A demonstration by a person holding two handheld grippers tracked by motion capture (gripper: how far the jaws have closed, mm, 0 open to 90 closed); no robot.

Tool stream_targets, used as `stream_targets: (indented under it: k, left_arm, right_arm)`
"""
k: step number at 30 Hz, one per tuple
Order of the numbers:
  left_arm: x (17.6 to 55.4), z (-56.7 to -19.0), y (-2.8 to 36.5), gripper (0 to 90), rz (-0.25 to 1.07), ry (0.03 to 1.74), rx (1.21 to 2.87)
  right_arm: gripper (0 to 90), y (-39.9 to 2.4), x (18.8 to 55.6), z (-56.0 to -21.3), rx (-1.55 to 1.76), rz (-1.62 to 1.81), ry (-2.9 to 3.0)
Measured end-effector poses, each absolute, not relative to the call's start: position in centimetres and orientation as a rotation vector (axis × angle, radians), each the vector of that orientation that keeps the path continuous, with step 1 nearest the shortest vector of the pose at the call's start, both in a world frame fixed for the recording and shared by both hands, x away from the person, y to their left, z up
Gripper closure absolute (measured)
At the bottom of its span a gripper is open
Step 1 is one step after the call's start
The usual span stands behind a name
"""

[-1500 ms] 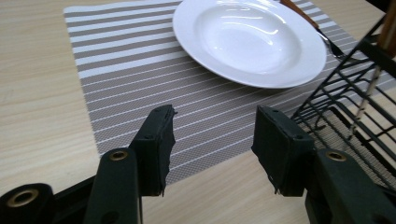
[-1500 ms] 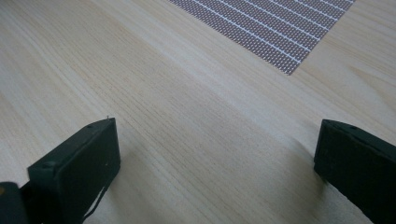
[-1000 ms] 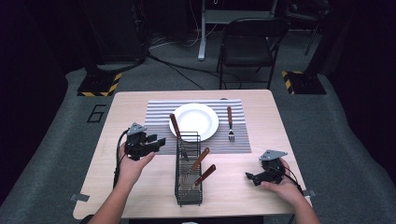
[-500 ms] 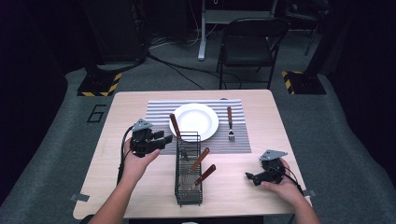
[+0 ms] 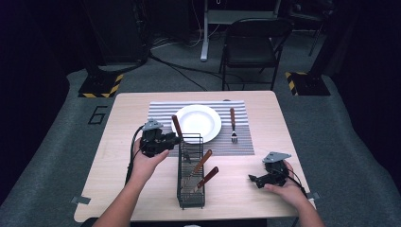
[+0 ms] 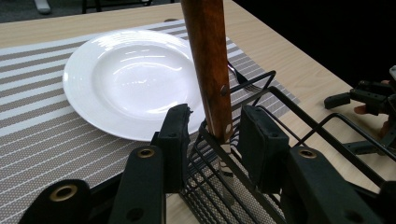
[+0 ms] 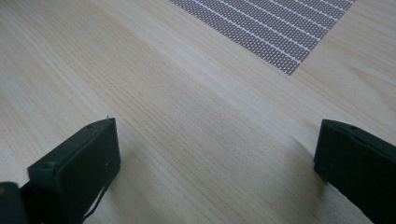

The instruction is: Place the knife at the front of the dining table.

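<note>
A wooden-handled utensil [image 6: 208, 70] is seen between the parted jaws of the left gripper [image 6: 212, 140], untouched by either, its lower end inside the far end of the wire rack [image 5: 190, 171] near the table's [image 5: 127, 109] centre. The right gripper [image 5: 255, 179] is held wide open and empty above the right front corner.

black two-jaw grippers [image 5: 161, 142], grey three-cornered top plates, trailing black cables
</note>
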State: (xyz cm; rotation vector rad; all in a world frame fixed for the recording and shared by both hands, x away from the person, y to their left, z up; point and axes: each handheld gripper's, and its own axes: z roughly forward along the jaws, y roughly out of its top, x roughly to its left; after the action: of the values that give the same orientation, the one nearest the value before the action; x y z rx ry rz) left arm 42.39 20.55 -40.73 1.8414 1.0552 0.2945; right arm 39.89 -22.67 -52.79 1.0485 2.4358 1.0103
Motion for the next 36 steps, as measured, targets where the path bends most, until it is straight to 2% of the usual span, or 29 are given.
stream_targets:
  k: [23,36]
  left_arm:
    - [42.5,-41.1,19.8,75.2,0.323,1.038,1.823]
    - [42.0,-41.2,19.1,76.9,0.335,1.021,1.808]
  right_arm:
    - [0.0,-22.7,39.9,-52.8,1.048,1.011,2.436]
    - [0.0,-22.7,39.9,-52.8,1.048,1.01,2.436]
